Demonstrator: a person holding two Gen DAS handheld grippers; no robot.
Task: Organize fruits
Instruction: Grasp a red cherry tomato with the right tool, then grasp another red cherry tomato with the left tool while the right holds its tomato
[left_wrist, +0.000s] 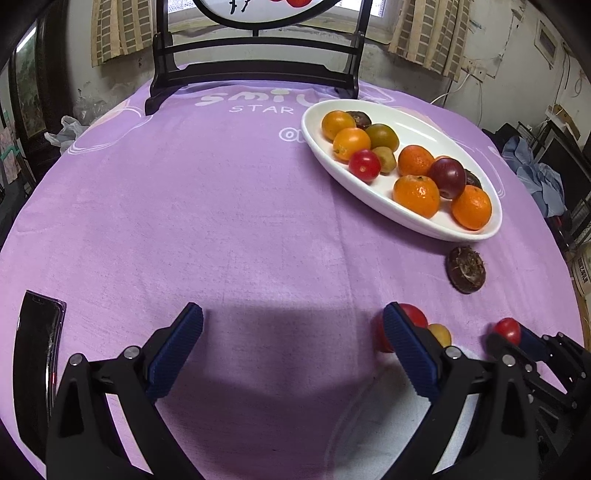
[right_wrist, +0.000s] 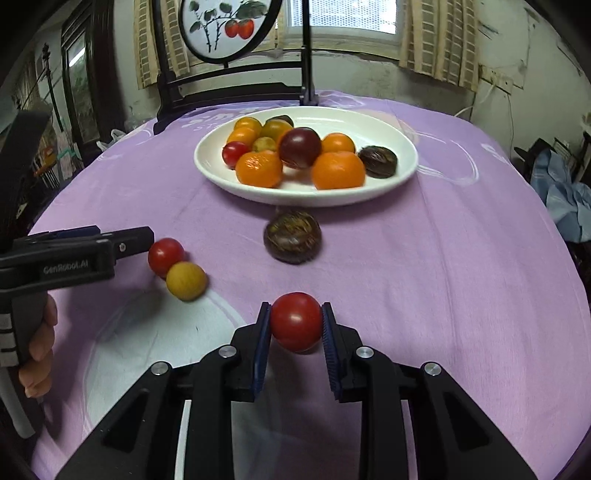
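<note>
The right tool is clenched on a red tomato, one pad on each side of the fruit. The white plate lies straight ahead of this tool, farther across the counter, and already carries oranges, a plum and other fruit. A dark brown fruit sits on the cloth directly between the held tomato and the plate's near rim, so the carry probably has to pass above or beside it.

The left tool is released, jaws wide apart, with nothing between them. A second red tomato and a small yellow fruit, touching each other, lie just beside its right finger; the left tool is the nearer one to this pair.

Whether the held tomato rests on the cloth or is raised cannot be told. In the left wrist view, the finger hides most of the second tomato. A dark phone lies at the left edge of the counter, partly cut off.
</note>
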